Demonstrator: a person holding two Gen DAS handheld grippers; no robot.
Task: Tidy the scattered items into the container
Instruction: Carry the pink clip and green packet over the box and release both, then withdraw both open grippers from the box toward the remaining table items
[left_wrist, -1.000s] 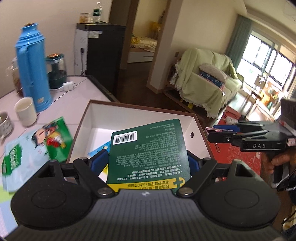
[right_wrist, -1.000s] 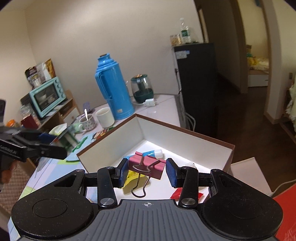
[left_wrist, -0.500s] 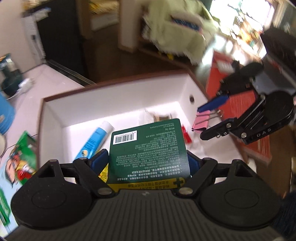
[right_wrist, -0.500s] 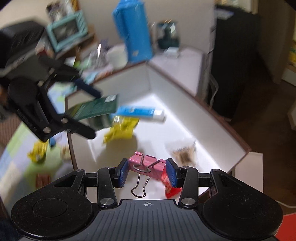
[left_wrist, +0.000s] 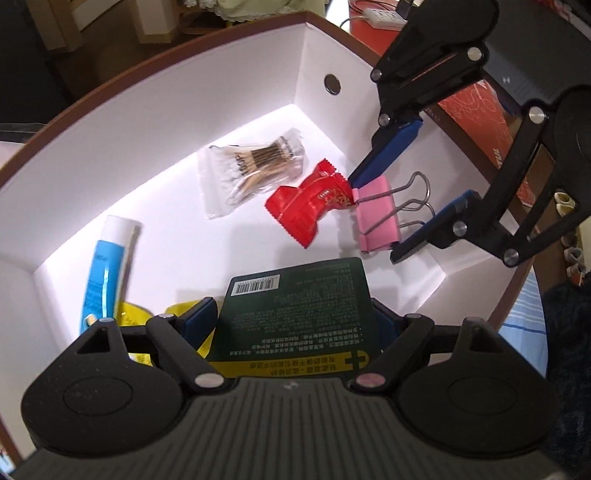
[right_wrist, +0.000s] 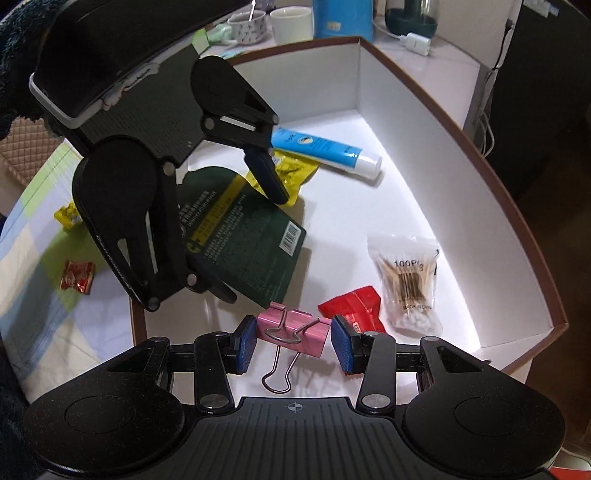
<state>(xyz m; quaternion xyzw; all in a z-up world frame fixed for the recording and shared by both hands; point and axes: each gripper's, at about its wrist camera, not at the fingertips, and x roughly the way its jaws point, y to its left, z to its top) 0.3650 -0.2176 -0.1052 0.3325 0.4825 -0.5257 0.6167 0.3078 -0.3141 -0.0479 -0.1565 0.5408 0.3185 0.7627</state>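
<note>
The white box with a brown rim fills both views. My left gripper is shut on a dark green packet, held low over the box's near left part. My right gripper is shut on a pink binder clip, just above the box floor beside a red candy wrapper. On the floor lie a bag of cotton swabs, a blue tube and a yellow sachet.
Outside the box, on a checked cloth, lie a yellow sachet and a small red candy. Beyond the far rim stand a white cup, a patterned mug and a blue flask. A red book lies past the right wall.
Both grippers have tipped downward and dropped into the box, each still holding its item. The view has gone from the room to the box floor.
</note>
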